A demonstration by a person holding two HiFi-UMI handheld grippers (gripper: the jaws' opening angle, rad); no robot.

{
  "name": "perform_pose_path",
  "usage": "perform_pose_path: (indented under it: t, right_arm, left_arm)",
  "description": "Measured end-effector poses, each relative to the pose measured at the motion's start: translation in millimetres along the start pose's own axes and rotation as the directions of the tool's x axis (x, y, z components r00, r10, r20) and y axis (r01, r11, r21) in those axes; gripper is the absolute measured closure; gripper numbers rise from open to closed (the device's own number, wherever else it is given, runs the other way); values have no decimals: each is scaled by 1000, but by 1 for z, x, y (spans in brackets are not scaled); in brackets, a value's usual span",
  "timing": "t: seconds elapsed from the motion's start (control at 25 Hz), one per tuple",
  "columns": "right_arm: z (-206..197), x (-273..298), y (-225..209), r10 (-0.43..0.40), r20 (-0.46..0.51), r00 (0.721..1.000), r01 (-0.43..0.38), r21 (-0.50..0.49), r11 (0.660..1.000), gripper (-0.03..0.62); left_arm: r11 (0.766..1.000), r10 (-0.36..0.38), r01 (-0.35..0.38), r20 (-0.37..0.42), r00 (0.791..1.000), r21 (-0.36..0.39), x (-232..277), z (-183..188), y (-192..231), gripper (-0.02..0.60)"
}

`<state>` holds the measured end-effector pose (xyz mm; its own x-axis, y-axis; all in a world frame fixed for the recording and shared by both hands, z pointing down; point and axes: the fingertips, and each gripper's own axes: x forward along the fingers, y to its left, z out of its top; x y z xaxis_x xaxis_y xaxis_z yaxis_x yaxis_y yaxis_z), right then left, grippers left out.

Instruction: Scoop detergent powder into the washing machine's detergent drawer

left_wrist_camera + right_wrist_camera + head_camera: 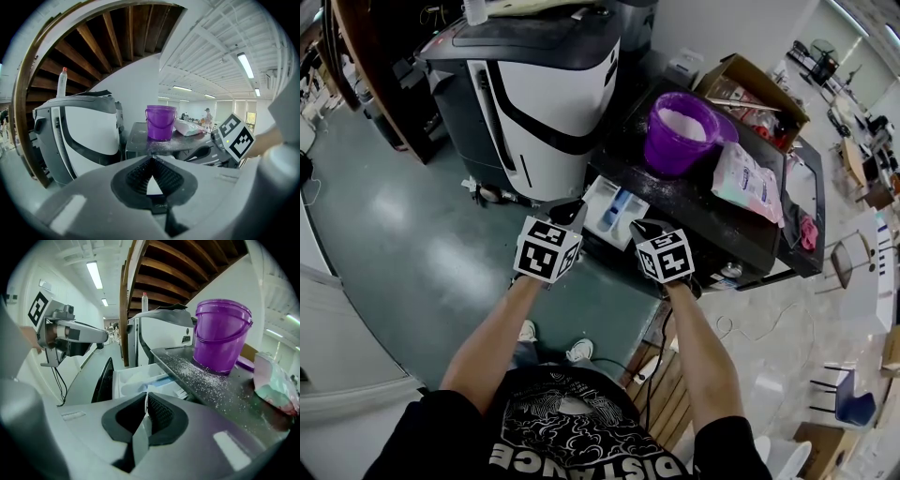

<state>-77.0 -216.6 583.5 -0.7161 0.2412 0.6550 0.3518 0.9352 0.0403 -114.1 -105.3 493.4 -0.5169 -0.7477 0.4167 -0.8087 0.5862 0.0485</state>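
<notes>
**Q:** What lies nearest?

**A:** The person's bare forearms [492, 337], reaching towards the washing machine [694, 202]. The left gripper [151, 161] and right gripper [146, 397] hang side by side just in front of it. Both claws are clenched: the pads meet at their tips with nothing between them.

**Q:** And the detergent drawer?

**A:** The detergent drawer [614, 208] stands pulled out of the washing machine's front, just past the two grippers' tips. Its long axis lies level and runs from the machine's front outwards. Its dark front panel points away from the machine, towards the person. The white compartments, one with a blue insert, face up.

**Q:** The surface?

**A:** The washing machine's dark top is sprinkled with white powder. On it stand a purple bucket [680, 131] holding white powder and, beside that, a pale bag [748, 180] lying flat. A cardboard box [750, 89] sits beyond the machine's far edge.

**Q:** The room?

**A:** A white-and-grey appliance [534, 94] stands to the machine's left on a grey-green floor [412, 234]. Above it rises the underside of a wooden stair [108, 33]. Strip lights [245, 64] cross the white ceiling behind the machine.
</notes>
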Motion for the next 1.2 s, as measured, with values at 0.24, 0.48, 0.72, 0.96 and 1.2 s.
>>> perform_pose_path:
  t: [0.24, 0.48, 0.72, 0.96, 1.2]
  right_arm:
    - [1, -1, 1, -19, -17, 1000, 17, -83, 996, 559]
    - [2, -1, 3, -34, -31, 999, 29, -150, 988, 559]
    - [3, -2, 3, -57, -28, 998, 51, -201, 978, 559]
    - [3, -5, 6, -64, -33, 997, 54, -233, 971, 559]
    - [6, -5, 7, -80, -16, 997, 74, -256, 964, 559]
  left_arm:
    - [1000, 0, 0, 3, 1000, 0, -1, 1, 0, 577]
    - [1000, 0, 0, -1, 1000, 2, -3, 0, 0, 577]
    - [1000, -1, 1, 3, 1000, 2, -4, 0, 0, 577]
    - [1000, 2, -2, 6, 1000, -1, -5, 0, -1, 577]
    - [1000, 0, 0, 9, 1000, -3, -6, 0, 1, 577]
